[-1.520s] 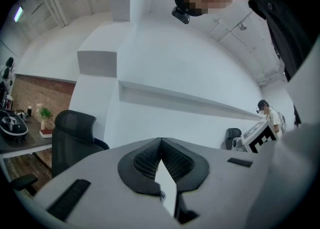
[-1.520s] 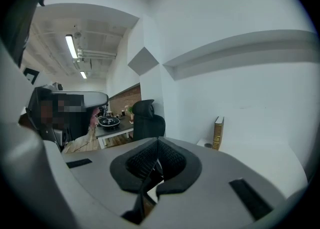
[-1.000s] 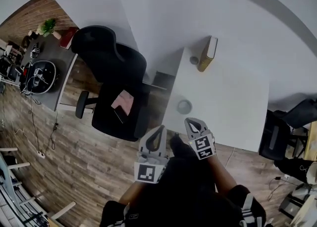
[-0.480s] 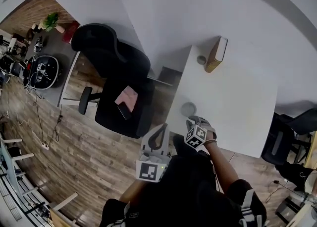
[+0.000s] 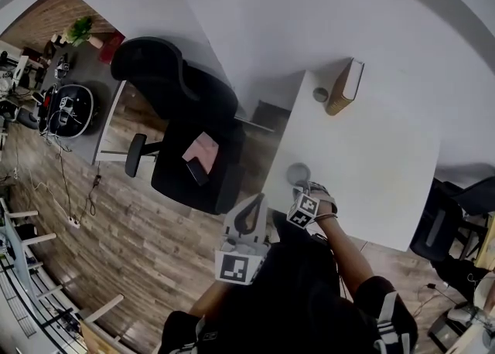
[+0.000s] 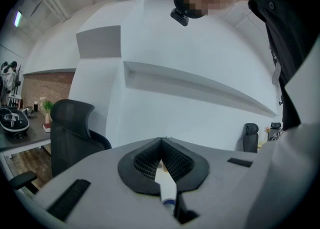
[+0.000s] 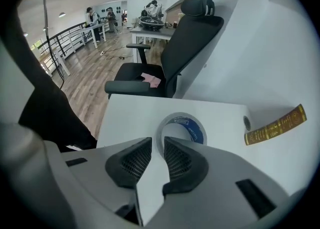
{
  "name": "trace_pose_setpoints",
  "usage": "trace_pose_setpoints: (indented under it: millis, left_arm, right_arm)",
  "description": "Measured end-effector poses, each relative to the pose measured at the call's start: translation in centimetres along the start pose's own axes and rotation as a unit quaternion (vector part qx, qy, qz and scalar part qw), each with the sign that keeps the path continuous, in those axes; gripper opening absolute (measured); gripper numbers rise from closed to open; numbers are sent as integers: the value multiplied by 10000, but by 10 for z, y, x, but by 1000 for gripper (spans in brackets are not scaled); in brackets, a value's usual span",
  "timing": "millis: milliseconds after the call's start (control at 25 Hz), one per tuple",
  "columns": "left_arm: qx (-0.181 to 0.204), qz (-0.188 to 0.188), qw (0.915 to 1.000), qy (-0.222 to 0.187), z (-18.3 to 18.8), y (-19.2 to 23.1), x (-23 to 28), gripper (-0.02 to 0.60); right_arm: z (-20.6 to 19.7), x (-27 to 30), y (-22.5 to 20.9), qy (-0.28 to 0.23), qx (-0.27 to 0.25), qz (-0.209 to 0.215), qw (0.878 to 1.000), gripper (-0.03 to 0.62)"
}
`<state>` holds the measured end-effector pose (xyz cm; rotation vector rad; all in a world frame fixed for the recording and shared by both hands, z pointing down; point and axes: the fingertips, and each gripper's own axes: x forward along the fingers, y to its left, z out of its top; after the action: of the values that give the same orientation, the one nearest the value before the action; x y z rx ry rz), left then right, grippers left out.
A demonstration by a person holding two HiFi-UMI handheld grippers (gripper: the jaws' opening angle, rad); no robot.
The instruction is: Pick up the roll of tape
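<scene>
My right gripper (image 7: 152, 145) sat barely parted, empty, just near of the blue-lined white tape roll (image 7: 195, 132). It needed to straddle the roll's wall. Left gripper (image 6: 161, 142) closed, empty.

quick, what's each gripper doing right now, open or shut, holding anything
Left gripper: shut, empty.
Right gripper: open, holding nothing; the roll of tape lies just ahead of its jaws.

We see a white rectangular worktop (image 5: 379, 167) against a plain white wall (image 5: 309, 12), a black high-backed office chair (image 5: 182, 105) beside it, brown wood-plank floor (image 5: 116, 221), and a grey side desk (image 5: 97, 101) far left.
</scene>
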<state>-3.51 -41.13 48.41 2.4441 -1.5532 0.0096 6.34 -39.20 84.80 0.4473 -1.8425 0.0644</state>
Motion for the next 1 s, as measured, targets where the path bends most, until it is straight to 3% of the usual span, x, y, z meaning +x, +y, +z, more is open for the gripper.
trace_pose_setpoints:
  millis: [520, 1000]
  left_arm:
    - [-1, 174, 9998, 65, -6, 9, -9, 17]
    - [2, 18, 9996, -274, 1, -5, -82, 17]
  right_arm:
    - [-1, 18, -3, 252, -455, 30, 9986, 77]
    - [-18, -12, 51, 214, 437, 194, 9986, 64]
